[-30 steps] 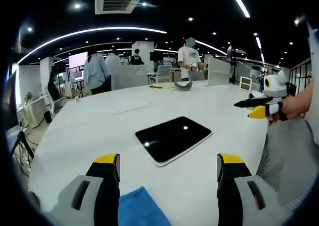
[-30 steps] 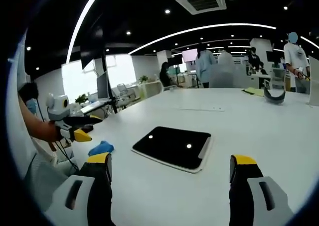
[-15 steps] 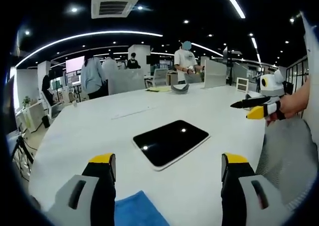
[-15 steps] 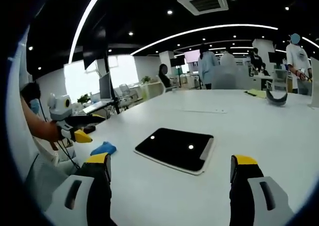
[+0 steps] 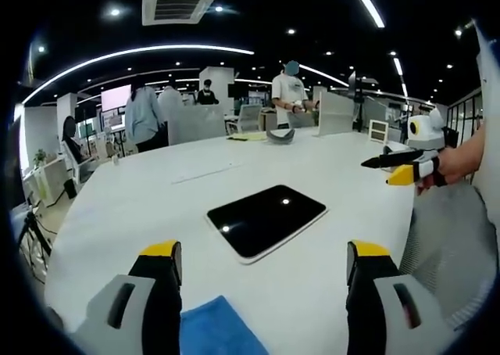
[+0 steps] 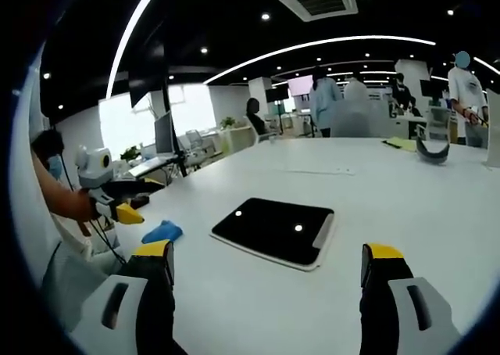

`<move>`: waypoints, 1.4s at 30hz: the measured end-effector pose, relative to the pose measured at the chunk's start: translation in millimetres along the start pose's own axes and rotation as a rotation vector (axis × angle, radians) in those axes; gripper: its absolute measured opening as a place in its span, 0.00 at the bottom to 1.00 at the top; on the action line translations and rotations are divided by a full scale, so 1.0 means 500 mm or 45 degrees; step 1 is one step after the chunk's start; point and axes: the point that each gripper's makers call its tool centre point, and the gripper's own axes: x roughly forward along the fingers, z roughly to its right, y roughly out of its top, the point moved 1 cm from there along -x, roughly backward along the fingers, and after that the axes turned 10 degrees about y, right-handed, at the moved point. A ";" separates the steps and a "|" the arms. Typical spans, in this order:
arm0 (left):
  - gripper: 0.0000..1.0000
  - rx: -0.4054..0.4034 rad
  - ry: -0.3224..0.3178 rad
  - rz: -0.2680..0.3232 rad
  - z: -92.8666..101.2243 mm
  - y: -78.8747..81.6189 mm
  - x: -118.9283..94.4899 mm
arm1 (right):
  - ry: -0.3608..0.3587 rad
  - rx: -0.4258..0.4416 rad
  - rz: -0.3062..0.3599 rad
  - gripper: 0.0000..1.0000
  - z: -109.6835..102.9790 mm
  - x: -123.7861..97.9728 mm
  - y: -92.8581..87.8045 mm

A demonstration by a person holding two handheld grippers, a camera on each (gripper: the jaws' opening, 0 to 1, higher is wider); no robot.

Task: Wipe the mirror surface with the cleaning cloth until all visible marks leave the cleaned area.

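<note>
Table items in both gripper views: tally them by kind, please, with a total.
Mirror: 1
Blue cleaning cloth: 1
Yellow paper, far side: 1
Dark curved object beside it: 1
Hand-held gripper, jaws open, held above the table: 2 (left, right)
Total: 6

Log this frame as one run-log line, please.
phase: pre-wipe | left gripper: open, above blue cleaning cloth | right gripper: open, empty | mirror: flat on white table, untouched
</note>
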 end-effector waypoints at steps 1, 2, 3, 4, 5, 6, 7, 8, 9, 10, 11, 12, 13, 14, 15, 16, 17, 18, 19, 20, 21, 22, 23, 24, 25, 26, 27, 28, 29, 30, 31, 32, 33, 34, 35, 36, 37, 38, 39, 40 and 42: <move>0.87 0.001 0.000 -0.004 0.000 -0.002 0.000 | -0.001 0.000 0.001 1.00 0.001 0.000 0.000; 0.86 -0.001 0.000 -0.010 0.000 -0.004 -0.001 | -0.001 0.001 0.001 1.00 0.000 0.000 0.000; 0.86 0.002 0.004 -0.015 -0.001 -0.006 -0.002 | 0.000 0.003 0.003 1.00 -0.001 0.000 0.000; 0.86 0.002 0.009 -0.013 -0.003 -0.008 -0.004 | 0.000 0.003 0.005 1.00 -0.001 0.000 0.001; 0.86 0.004 0.014 -0.015 -0.004 -0.009 -0.005 | 0.001 0.003 0.004 1.00 -0.001 0.001 0.001; 0.86 0.004 0.018 -0.018 -0.006 -0.011 -0.007 | 0.002 0.004 0.002 1.00 0.000 0.001 0.000; 0.85 0.004 0.020 -0.020 -0.007 -0.012 -0.009 | 0.003 0.004 0.002 1.00 0.000 0.001 -0.001; 0.85 0.007 0.026 -0.022 -0.009 -0.013 -0.010 | 0.003 0.006 0.003 1.00 0.000 0.001 -0.001; 0.85 0.012 0.034 -0.027 -0.013 -0.017 -0.012 | 0.003 0.010 0.002 1.00 0.000 0.001 -0.001; 0.84 0.014 0.035 -0.033 -0.016 -0.022 -0.014 | 0.003 0.012 0.001 1.00 0.000 0.002 -0.002; 0.83 0.015 0.035 -0.038 -0.019 -0.025 -0.015 | 0.004 0.014 0.001 1.00 -0.001 0.002 -0.002; 0.81 0.016 0.037 -0.051 -0.023 -0.031 -0.017 | 0.003 0.015 0.000 1.00 -0.001 0.001 -0.002; 0.79 0.017 0.039 -0.078 -0.028 -0.041 -0.021 | 0.003 0.019 -0.001 1.00 -0.001 0.001 -0.003; 0.77 0.014 0.043 -0.092 -0.032 -0.046 -0.023 | 0.002 0.023 -0.002 1.00 -0.001 0.000 -0.004; 0.77 0.016 0.049 -0.092 -0.037 -0.050 -0.025 | -0.001 0.023 -0.001 1.00 0.001 -0.001 -0.004; 0.77 0.021 0.063 -0.102 -0.046 -0.058 -0.028 | -0.002 0.022 -0.001 1.00 0.001 -0.001 -0.004; 0.77 0.023 0.085 -0.122 -0.057 -0.068 -0.031 | -0.003 0.025 -0.003 1.00 0.003 -0.002 -0.006; 0.77 0.024 0.096 -0.119 -0.063 -0.071 -0.033 | -0.004 0.027 -0.001 1.00 0.003 -0.003 -0.006; 0.76 0.025 0.102 -0.115 -0.067 -0.074 -0.035 | -0.004 0.027 0.000 1.00 0.002 -0.003 -0.006; 0.76 0.033 0.115 -0.130 -0.073 -0.080 -0.037 | -0.004 0.028 -0.001 0.99 0.002 -0.003 -0.006; 0.75 0.037 0.130 -0.159 -0.081 -0.091 -0.039 | -0.003 0.028 -0.002 0.99 0.002 -0.004 -0.007; 0.75 0.038 0.136 -0.165 -0.085 -0.096 -0.039 | -0.003 0.028 -0.003 0.99 0.002 -0.004 -0.008; 0.75 0.037 0.142 -0.170 -0.090 -0.101 -0.041 | -0.003 0.030 -0.002 0.99 0.001 -0.004 -0.008; 0.74 0.036 0.147 -0.180 -0.093 -0.107 -0.042 | -0.003 0.032 -0.001 0.99 0.001 -0.003 -0.008; 0.72 0.036 0.155 -0.190 -0.098 -0.113 -0.044 | -0.005 0.036 0.001 0.99 0.001 -0.003 -0.007; 0.67 0.042 0.151 -0.177 -0.099 -0.114 -0.046 | -0.004 0.036 0.003 0.99 0.001 -0.003 -0.006; 0.61 0.057 0.153 -0.160 -0.100 -0.113 -0.050 | -0.006 0.035 0.005 0.99 0.001 -0.003 -0.006; 0.55 0.065 0.169 -0.174 -0.105 -0.117 -0.052 | -0.006 0.035 0.004 0.99 0.001 -0.003 -0.006; 0.53 0.064 0.172 -0.179 -0.107 -0.121 -0.052 | -0.007 0.037 0.004 0.99 0.002 -0.003 -0.007; 0.54 0.060 0.173 -0.178 -0.108 -0.124 -0.051 | -0.008 0.038 0.005 0.99 0.002 -0.003 -0.007; 0.55 0.043 0.173 -0.198 -0.109 -0.134 -0.050 | -0.010 0.039 0.005 0.99 0.002 -0.004 -0.007; 0.56 0.041 0.172 -0.207 -0.110 -0.140 -0.049 | -0.012 0.038 0.005 0.99 0.003 -0.004 -0.007; 0.56 0.043 0.169 -0.219 -0.108 -0.146 -0.049 | -0.014 0.039 0.003 0.99 0.004 -0.005 -0.008; 0.56 0.056 0.167 -0.247 -0.107 -0.156 -0.049 | -0.015 0.042 0.003 0.99 0.005 -0.006 -0.009; 0.57 0.059 0.163 -0.264 -0.106 -0.163 -0.048 | -0.016 0.043 0.002 0.99 0.005 -0.006 -0.009; 0.57 0.061 0.163 -0.282 -0.106 -0.171 -0.047 | -0.018 0.046 0.001 0.99 0.006 -0.007 -0.010; 0.57 0.061 0.163 -0.284 -0.106 -0.173 -0.046 | -0.019 0.047 0.001 0.99 0.006 -0.007 -0.010; 0.57 0.057 0.161 -0.287 -0.106 -0.176 -0.046 | -0.021 0.050 0.003 0.99 0.007 -0.008 -0.010; 0.57 0.055 0.165 -0.295 -0.107 -0.179 -0.045 | -0.023 0.051 0.002 0.98 0.008 -0.008 -0.010; 0.57 0.056 0.167 -0.301 -0.107 -0.182 -0.044 | -0.025 0.054 0.002 0.98 0.008 -0.008 -0.010; 0.57 0.057 0.169 -0.323 -0.110 -0.194 -0.041 | -0.026 0.058 0.005 0.98 0.008 -0.009 -0.010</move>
